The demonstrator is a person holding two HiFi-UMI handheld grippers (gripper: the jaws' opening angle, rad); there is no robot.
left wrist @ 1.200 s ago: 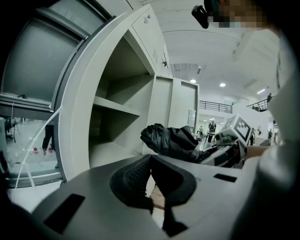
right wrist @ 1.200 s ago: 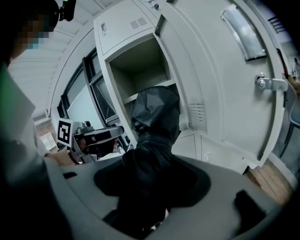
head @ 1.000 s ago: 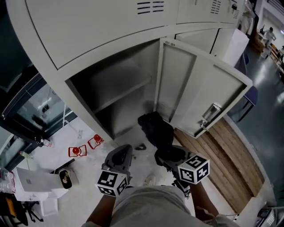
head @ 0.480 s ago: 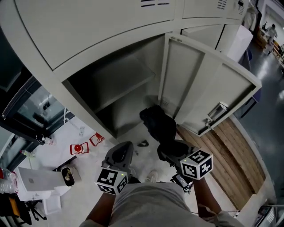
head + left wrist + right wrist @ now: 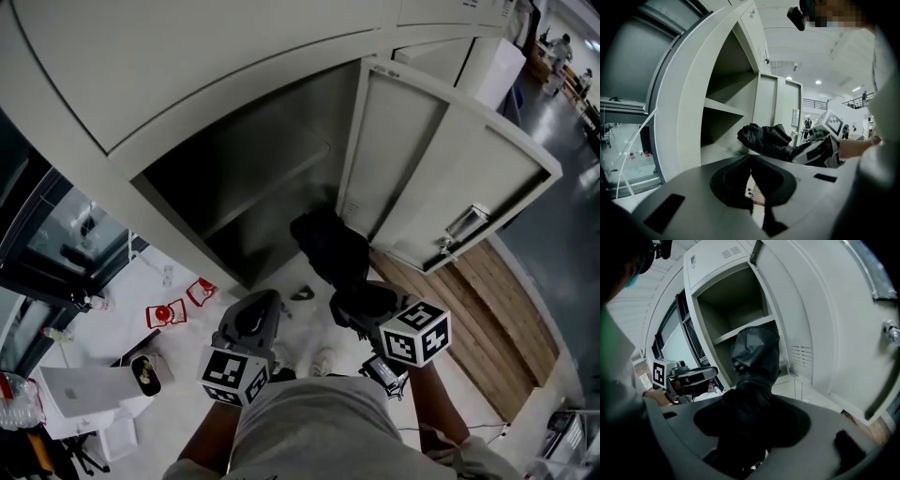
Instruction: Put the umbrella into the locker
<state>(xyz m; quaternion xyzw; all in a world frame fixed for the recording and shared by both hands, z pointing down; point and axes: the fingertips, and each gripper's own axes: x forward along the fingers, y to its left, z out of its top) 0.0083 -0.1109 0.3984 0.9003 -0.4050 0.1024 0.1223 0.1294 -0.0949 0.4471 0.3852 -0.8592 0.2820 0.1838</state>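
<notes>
where the right gripper (image 5: 361,302) clamps the umbrella (image 5: 328,249), its lower end is hidden; left gripper (image 5: 255,309) closed, empty; locker (image 5: 234,66) open; white floor (image 5: 187,364).

Evenly bright and sharp, with fisheye-curved, dark edges.

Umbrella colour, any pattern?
The umbrella is plain black, with no pattern visible. It shows best in the right gripper view.

Head view looks steeply down; both gripper views face the open locker (image 5: 253,178) from nearby.
</notes>
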